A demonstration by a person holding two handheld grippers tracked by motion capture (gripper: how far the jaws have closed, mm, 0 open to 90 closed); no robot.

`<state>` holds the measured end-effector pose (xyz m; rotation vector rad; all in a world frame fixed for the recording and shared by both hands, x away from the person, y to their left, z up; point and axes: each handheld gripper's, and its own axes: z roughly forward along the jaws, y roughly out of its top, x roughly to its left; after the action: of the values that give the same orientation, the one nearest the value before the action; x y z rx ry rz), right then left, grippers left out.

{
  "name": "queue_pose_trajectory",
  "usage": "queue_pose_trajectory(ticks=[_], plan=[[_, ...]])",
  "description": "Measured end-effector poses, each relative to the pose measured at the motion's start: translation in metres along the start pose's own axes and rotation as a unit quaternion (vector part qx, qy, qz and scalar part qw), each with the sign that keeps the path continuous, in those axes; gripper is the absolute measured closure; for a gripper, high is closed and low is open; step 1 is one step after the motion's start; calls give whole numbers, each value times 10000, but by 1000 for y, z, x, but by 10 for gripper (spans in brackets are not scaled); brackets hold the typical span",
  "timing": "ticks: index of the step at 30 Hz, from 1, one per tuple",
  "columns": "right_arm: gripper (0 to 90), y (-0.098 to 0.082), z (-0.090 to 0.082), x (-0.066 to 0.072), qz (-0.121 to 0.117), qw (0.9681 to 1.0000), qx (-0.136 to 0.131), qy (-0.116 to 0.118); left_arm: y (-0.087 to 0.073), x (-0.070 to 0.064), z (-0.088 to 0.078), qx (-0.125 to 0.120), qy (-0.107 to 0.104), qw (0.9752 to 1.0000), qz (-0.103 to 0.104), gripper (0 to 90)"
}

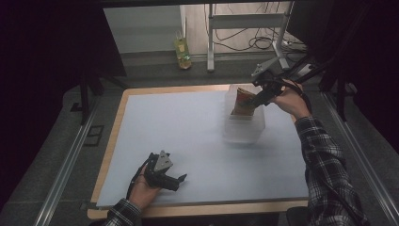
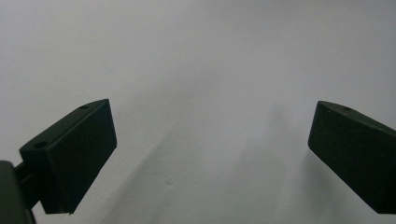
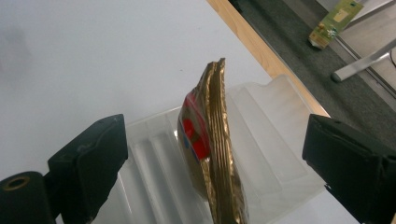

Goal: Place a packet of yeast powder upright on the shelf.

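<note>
1. I see my right gripper (image 1: pixel 260 97) over the far right part of the table (image 1: pixel 155 141), just above a clear plastic bin (image 1: pixel 244 123). A golden snack packet (image 3: pixel 215 154) with a red print stands on its edge inside the bin, and its top rises above the rim.

2. The right fingers (image 3: pixel 88 158) are spread wide, one on each side of the packet, and they do not touch it. So the packet is free and the bin walls alone seem to keep it upright.

3. The left gripper (image 1: pixel 175 181) rests low at the near left of the table. Its fingers (image 2: pixel 74 154) are also released, with only the pale table surface between them.

4. I judge that the step in hand is either to take the packet or to leave it in the bin. To take it well, I would centre the fingers on the upper part of the packet and close slowly, because the foil is thin and may bend or slip.

5. I would then move straight up, so the packet does not drag the light bin with it.

6. The bin stands near the far wooden edge and the right edge of the table. The wide middle of the table is open, so it is the safer direction to move.
</note>
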<state>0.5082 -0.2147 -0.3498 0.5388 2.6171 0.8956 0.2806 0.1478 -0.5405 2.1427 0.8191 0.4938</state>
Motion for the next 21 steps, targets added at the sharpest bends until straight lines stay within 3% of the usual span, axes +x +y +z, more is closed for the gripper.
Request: queue_pose_trajectory(ticks=[11,21], plan=[[67,-10,-8,8,75,9999,-122,-84,0,0,0,-73,-63,10000,-23,9],[43,-23,-15,12,286,9993,-169,-159,0,3,-3,-145,-1,9998,-116,9]])
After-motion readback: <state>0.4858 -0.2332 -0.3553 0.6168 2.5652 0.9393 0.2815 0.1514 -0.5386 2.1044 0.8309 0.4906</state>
